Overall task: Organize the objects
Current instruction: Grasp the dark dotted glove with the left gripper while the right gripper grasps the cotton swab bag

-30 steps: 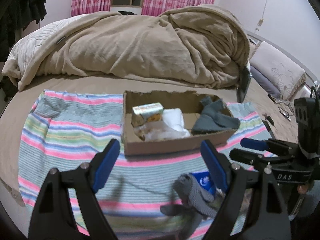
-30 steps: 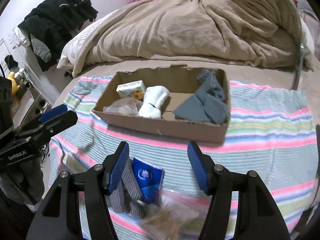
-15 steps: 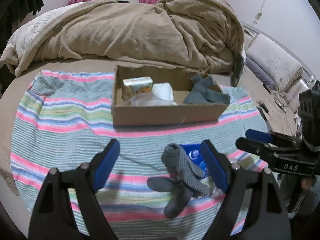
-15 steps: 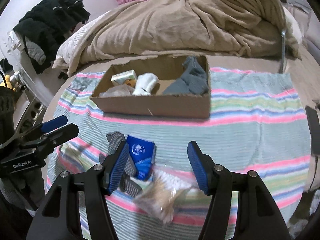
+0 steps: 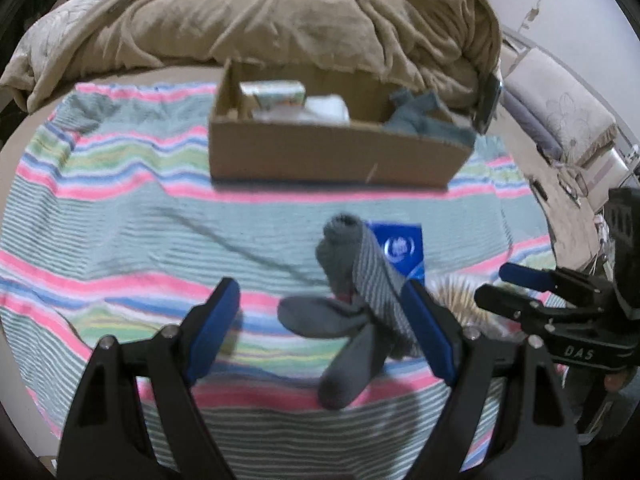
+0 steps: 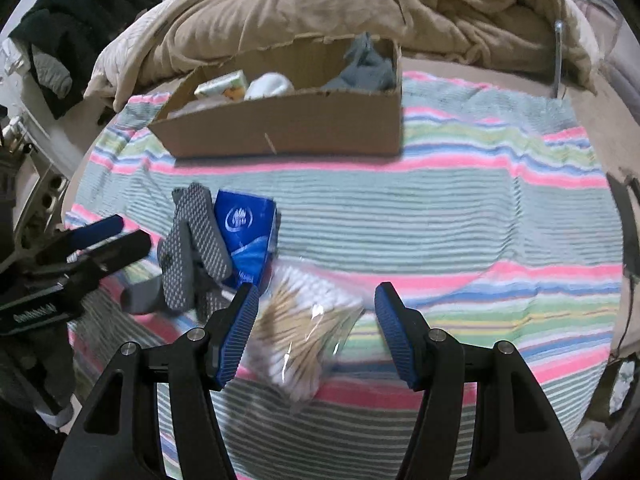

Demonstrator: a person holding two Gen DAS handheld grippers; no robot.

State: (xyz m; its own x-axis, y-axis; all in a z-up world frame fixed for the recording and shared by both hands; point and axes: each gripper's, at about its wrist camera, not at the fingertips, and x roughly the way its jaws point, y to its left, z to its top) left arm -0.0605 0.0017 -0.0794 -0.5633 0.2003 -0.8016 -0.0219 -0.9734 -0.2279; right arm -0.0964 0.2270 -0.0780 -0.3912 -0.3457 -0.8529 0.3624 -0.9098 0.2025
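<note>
A cardboard box [image 5: 332,152] sits on the striped cloth [image 5: 120,216] and holds a small carton [image 5: 276,94], a white roll [image 5: 326,106] and grey socks [image 5: 424,120]. In front of it lie a grey sock pair [image 5: 352,292], a blue tissue pack [image 5: 400,248] and a clear bag of cotton swabs [image 6: 304,324]. My left gripper [image 5: 324,332] is open, low over the grey socks. My right gripper [image 6: 316,328] is open, with the swab bag between its fingers. The box [image 6: 288,124], socks [image 6: 196,240] and tissue pack [image 6: 248,240] also show in the right wrist view.
A heaped beige duvet [image 5: 280,16] lies behind the box. A phone [image 5: 486,104] stands at the box's right end. Dark clothes [image 6: 76,20] hang at the far left. The cloth's right half [image 6: 480,220] is bare stripes.
Both grippers have pulled back from the box and dropped lower toward the loose items. The socks now lie between the left fingers and the swab bag between the right fingers.
</note>
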